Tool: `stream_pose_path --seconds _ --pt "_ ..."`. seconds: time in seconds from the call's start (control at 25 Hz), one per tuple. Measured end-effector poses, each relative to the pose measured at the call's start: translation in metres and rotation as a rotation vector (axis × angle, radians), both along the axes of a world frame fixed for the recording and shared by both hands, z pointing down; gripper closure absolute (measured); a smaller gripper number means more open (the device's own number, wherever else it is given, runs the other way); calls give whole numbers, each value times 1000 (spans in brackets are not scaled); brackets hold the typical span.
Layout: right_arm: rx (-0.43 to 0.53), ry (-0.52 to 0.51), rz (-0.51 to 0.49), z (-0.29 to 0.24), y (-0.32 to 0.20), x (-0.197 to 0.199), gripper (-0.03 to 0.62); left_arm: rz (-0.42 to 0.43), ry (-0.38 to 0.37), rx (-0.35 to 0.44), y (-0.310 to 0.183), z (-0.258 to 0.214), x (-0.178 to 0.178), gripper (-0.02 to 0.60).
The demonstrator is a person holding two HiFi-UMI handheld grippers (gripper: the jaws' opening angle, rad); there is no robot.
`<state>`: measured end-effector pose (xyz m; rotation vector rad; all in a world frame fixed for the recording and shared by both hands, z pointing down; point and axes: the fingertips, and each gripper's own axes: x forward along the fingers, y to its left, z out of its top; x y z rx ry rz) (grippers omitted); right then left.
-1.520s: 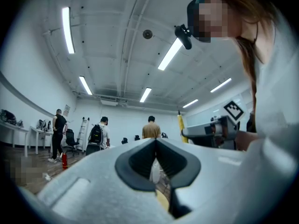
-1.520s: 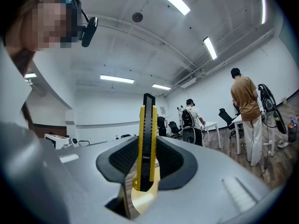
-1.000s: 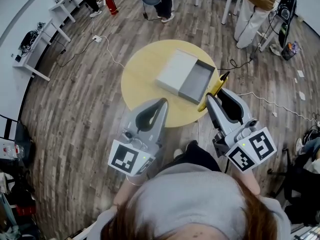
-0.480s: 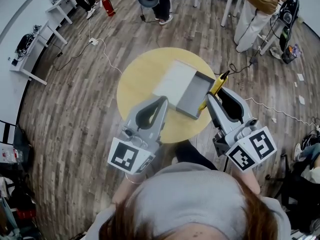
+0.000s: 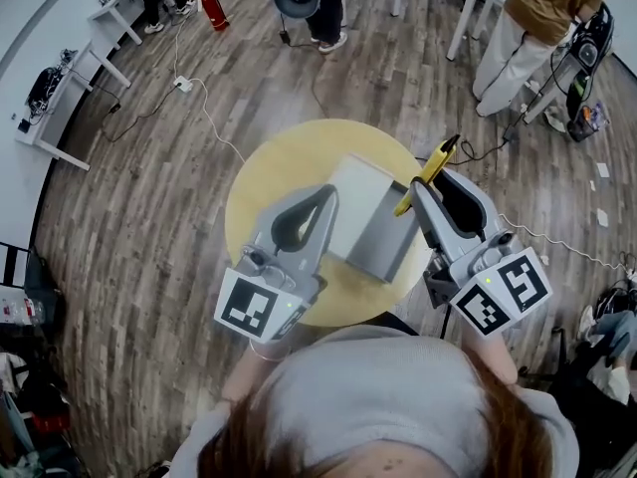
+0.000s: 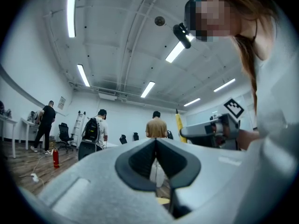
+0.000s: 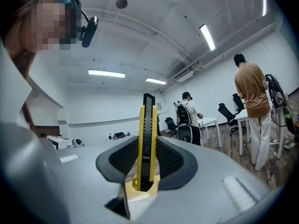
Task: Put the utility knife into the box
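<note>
right gripper (image 7: 148, 147) jaws pinch utility knife (image 7: 148, 118) | left gripper (image 6: 155, 143) jaws pressed together | box (image 5: 386, 239) only in head view

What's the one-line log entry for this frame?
right gripper: shut on knife | left gripper: shut, empty | box: open on table | knife: not yet in box

Utility knife (image 7: 145, 143) — glossy yellow plastic; box (image 5: 383, 239) matt grey; floor (image 5: 149, 217) wood-plank.
</note>
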<state>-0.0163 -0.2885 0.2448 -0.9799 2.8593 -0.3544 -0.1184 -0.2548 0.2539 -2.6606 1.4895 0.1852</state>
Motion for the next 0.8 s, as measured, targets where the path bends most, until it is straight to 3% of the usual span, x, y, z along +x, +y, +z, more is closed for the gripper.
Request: stream_pose_path --seconds 0.4,0.8 --pt "-79 -21 -10 4 -54 -13 474 -40 2 -13 -44 0 -18 578" --pt "-143 14 112 25 -50 -18 474 82 15 -35 -57 12 -18 578"
